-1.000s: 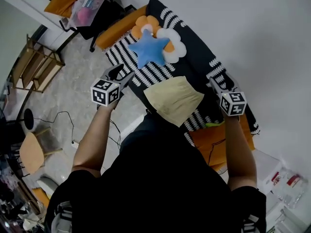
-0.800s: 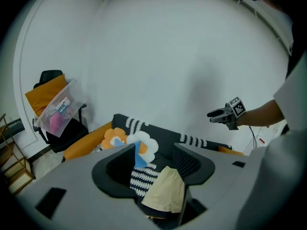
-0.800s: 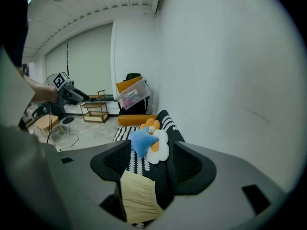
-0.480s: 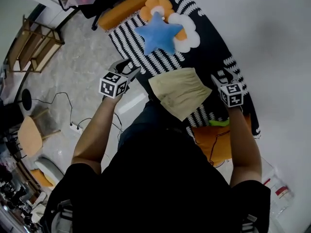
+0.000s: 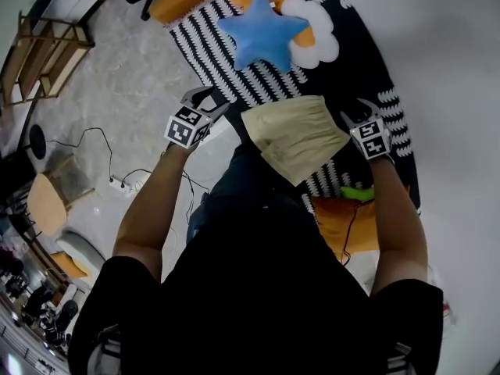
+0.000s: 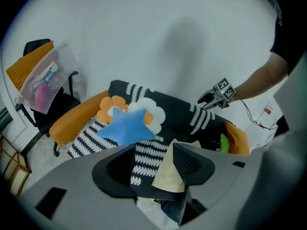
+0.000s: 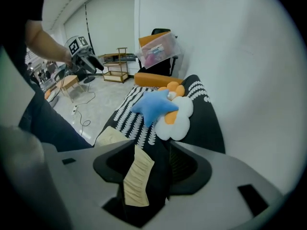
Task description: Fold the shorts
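- Shorts lie flat on the striped cover, between both tongs.
- Left tongs: released, gripping nothing.
- Right tongs: released, jaws just closing, waistband between them, unpinched.

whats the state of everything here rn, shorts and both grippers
shorts: lying flat on the patterned cover
left hand-held gripper: open, nothing gripped
right hand-held gripper: open, jaws have just been closing, shorts' waistband between them, not pinched
star pillow: lying partly on the flower cushion
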Demonstrator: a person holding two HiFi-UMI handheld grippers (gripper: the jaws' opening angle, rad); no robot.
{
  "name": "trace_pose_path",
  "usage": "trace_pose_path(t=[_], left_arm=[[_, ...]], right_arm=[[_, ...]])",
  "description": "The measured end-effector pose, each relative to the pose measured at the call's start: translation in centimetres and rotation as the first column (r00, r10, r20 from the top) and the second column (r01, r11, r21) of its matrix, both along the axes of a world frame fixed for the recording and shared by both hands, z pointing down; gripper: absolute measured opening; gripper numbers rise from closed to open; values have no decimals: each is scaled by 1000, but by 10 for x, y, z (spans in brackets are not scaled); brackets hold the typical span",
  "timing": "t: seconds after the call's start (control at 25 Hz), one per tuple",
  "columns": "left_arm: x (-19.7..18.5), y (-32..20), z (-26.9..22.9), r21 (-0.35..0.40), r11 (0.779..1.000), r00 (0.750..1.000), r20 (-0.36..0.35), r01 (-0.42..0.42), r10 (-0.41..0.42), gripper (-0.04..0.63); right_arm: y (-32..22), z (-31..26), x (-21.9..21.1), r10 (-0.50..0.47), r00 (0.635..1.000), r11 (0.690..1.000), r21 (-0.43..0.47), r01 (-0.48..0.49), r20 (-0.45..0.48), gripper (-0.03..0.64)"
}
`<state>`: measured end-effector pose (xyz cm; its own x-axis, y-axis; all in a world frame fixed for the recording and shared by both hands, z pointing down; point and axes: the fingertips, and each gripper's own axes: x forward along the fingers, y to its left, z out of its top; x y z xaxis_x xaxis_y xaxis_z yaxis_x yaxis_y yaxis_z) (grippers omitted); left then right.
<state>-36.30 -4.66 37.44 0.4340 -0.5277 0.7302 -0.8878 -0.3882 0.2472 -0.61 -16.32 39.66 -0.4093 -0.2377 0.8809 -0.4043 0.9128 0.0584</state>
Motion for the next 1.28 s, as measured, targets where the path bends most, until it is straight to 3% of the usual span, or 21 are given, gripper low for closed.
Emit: trace_pose_path(t=[0.32,0.72,0.88,1.12,1.28], left_arm=[[2,-6,85,-72,997,999,10,-30,31,259],[17,21,217,-153,984,995,10,-94,97,252],[18,39,277,-195,973,992,13,-124,129,247],[55,49,322,-250,942,974,-20,-224,226,238],[73,65,352,-275,917,956,-29,-288,291,230]], right_arm=[[-12,98,-11,-130,985,989,-79,122,-110,191],[-12,221,-17,-296,926,951,-165,262,-233,149],[-5,275,-28,-386,885,918,-208,339,-261,144],[1,318,-8,-537,783,839,-300,454,-315,143],[3,343,6,-576,740,814,-325,481,-348,120]])
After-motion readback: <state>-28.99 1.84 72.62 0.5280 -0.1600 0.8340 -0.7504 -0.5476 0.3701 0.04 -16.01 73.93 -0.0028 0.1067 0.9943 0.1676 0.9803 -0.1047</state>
